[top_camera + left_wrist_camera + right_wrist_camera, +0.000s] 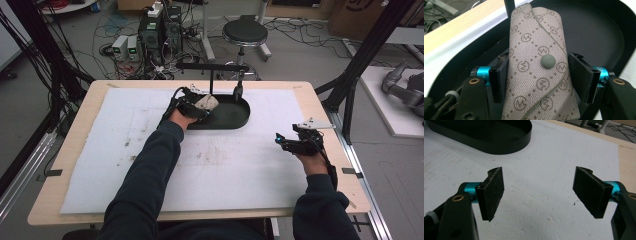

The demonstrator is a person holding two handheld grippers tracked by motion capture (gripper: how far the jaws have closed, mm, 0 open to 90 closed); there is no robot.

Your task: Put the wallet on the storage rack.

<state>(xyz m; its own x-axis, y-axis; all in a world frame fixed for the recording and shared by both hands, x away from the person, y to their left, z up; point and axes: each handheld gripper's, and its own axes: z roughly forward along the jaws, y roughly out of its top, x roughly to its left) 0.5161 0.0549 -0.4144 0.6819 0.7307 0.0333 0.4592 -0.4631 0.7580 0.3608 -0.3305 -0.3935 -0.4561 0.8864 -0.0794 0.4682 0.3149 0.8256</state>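
Grey monogram fabric pouch sits between the left gripper pads, both pressing its sides, over the black oval tray. Right gripper jaws spread wide, holding nothing, above the white foam mat, tray beyond its fingertips.

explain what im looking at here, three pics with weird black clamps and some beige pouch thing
A person sits at a table and holds a hand-held gripper in each hand. The wide picture comes from a camera above the table; the other two come from cameras riding on each gripper, looking along its two black jaws.

A white mat covers the table, with a black oval tray on it.

The left gripper holds a beige patterned pouch with a grey snap button, over the tray; the pouch sits between its jaws, both pads against its sides. You can see that from above too.

The right gripper is open and empty above the mat.
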